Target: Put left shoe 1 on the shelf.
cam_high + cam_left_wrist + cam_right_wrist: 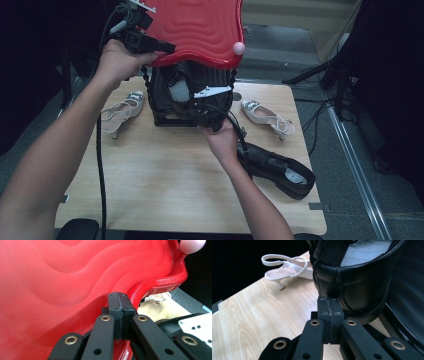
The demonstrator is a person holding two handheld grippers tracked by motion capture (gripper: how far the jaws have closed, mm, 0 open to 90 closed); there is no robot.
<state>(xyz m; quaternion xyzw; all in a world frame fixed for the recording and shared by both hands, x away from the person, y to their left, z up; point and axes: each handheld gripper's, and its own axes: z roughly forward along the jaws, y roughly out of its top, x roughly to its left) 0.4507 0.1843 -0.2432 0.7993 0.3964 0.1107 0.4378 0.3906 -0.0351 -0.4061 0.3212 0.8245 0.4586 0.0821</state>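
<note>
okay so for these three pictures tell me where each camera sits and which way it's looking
High view: above the person's side, looking forward and down on the table; both forearms, left claw by the red lid.
Left gripper view: on the left claw, facing the red lid; shut jaws.
Right gripper view: on the right claw, facing the black shoe; shut jaws.
Shared: a white sandal.

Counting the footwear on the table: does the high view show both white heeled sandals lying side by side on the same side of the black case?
No: one white sandal lies left of the black case, the other white sandal right of it.
</note>
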